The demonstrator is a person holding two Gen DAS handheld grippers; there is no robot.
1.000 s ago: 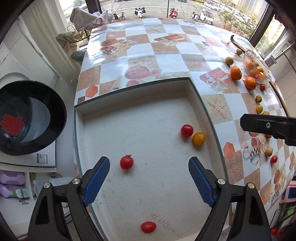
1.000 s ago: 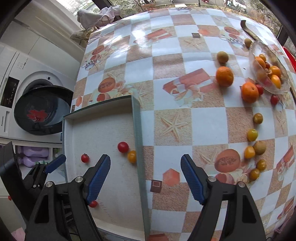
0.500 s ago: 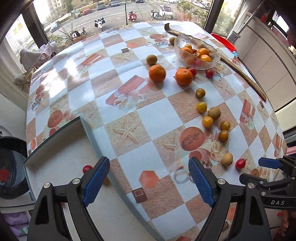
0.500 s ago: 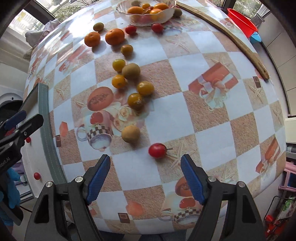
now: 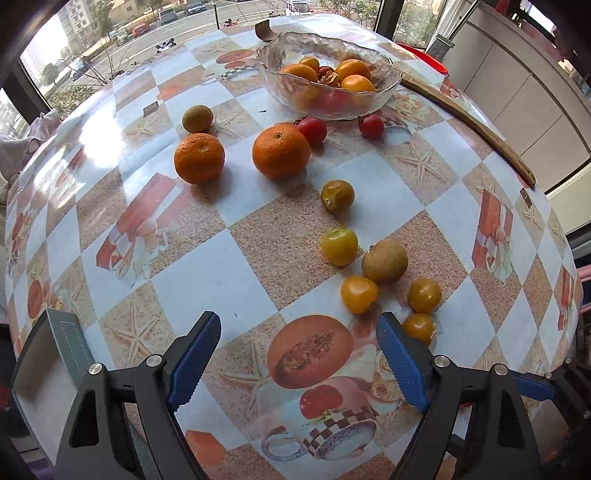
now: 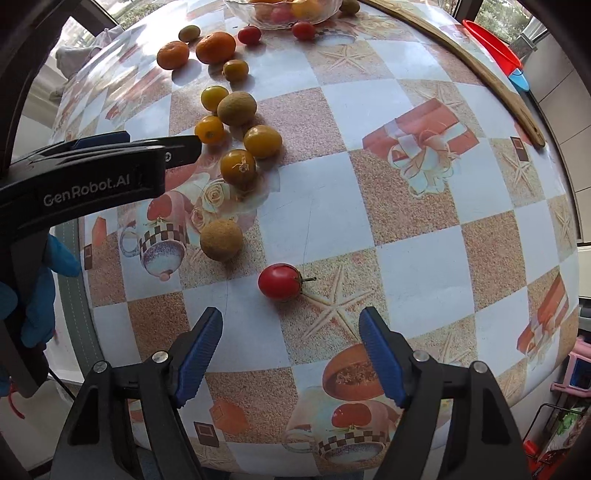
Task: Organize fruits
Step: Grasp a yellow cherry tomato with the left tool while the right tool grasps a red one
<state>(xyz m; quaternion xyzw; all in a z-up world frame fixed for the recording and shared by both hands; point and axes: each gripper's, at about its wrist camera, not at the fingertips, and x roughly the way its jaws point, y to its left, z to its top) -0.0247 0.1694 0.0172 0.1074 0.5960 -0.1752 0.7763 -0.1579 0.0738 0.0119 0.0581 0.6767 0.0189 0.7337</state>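
With both grippers released, the right gripper [image 6: 290, 349] is lined up on the red tomato [image 6: 279, 281] at lower centre of the surface [image 6: 424, 206], so next: advance and clench gently.

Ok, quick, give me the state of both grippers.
Left gripper: open, holding nothing, above the tablecloth.
Right gripper: open, holding nothing, a red cherry tomato just ahead of it.

Table: round, covered by a checked patterned cloth [image 5: 192, 273].
Windows: a street with parked cars [image 5: 133, 29] is seen outside.
Light: daylight.
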